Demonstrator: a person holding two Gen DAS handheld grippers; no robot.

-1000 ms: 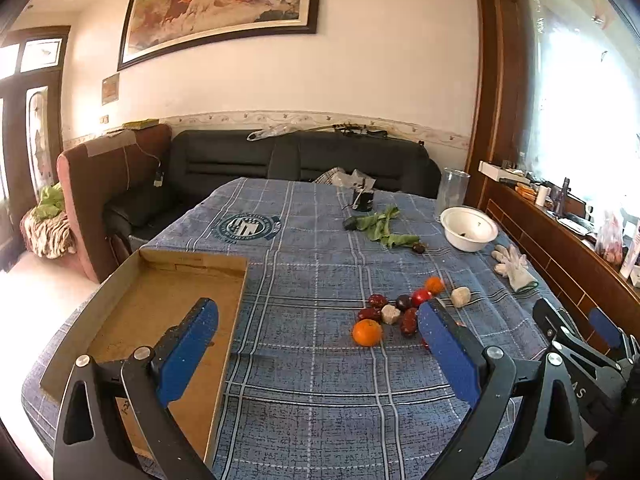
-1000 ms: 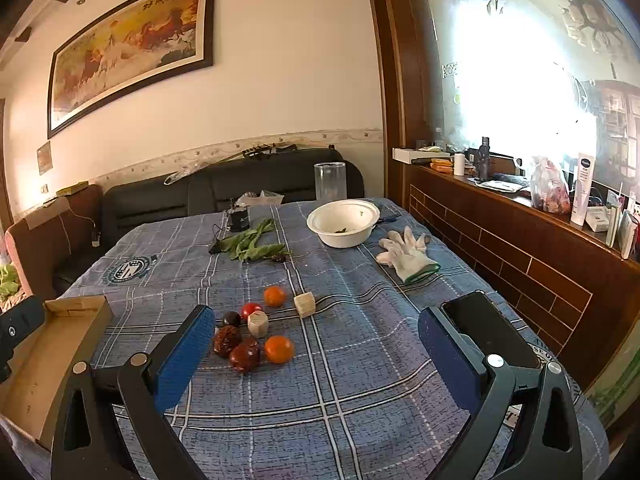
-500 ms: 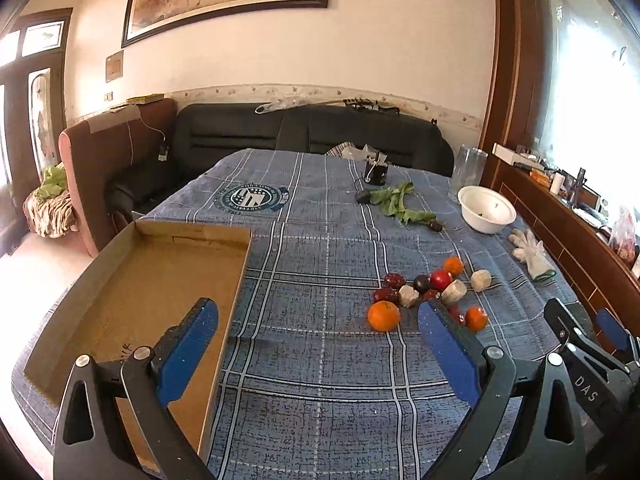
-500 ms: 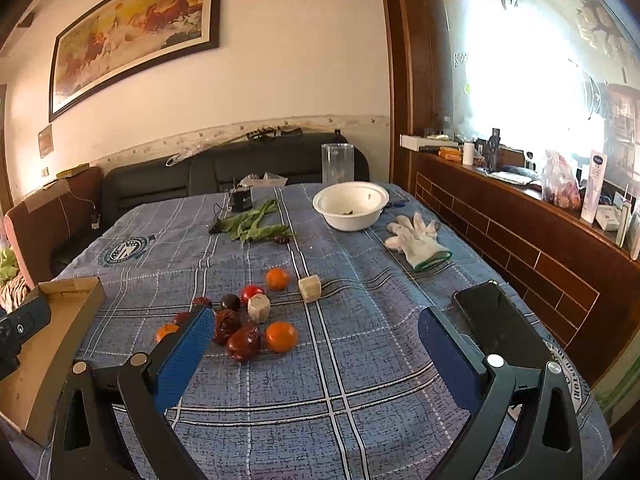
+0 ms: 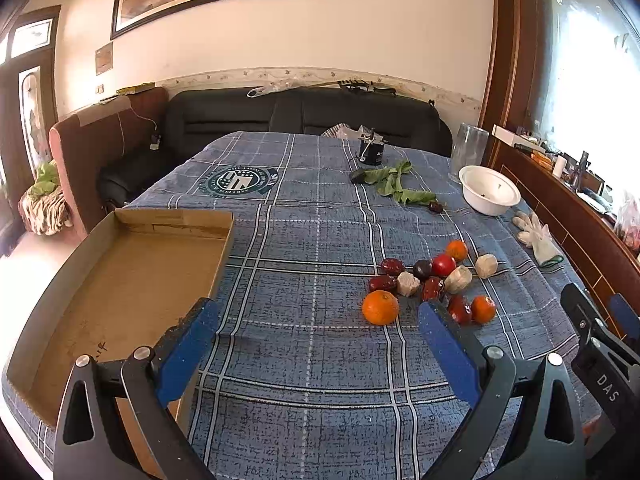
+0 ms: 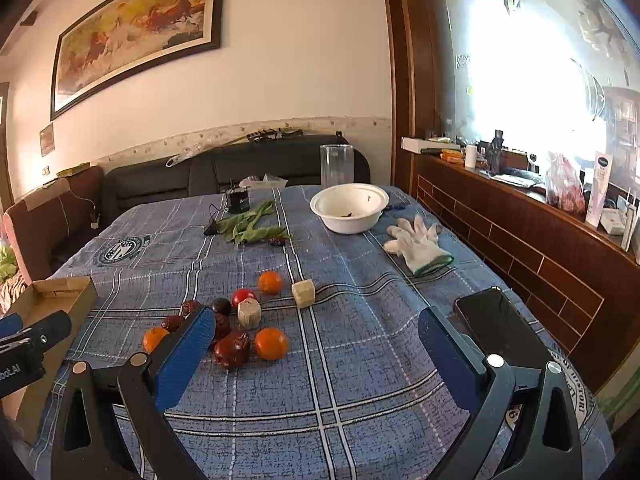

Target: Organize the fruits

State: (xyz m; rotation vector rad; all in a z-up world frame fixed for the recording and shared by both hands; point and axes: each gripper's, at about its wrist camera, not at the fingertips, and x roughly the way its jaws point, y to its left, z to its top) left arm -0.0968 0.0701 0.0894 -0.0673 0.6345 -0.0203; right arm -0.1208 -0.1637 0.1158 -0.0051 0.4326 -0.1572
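since the earlier frames both cameras have advanced toward the fruit, which now sits lower and larger in each view.

left wrist view: the left hand-held gripper [image 5: 316,320] is spread wide and holds nothing. the fruit cluster [image 5: 430,280] lies on the blue plaid bench [image 5: 304,248], ahead and to the right of the fingers; a large orange [image 5: 380,307] is its nearest piece, just inside the right finger. the empty cardboard tray [image 5: 120,288] lies to the left, its long axis running away from the camera.

right wrist view: the right hand-held gripper [image 6: 316,328] is likewise wide and empty. the same cluster [image 6: 232,320] lies ahead and left, partly behind the left finger; an orange [image 6: 271,343] sits between the fingers. judged from this, either hand is close to the fruit, while the left is nearer the tray.
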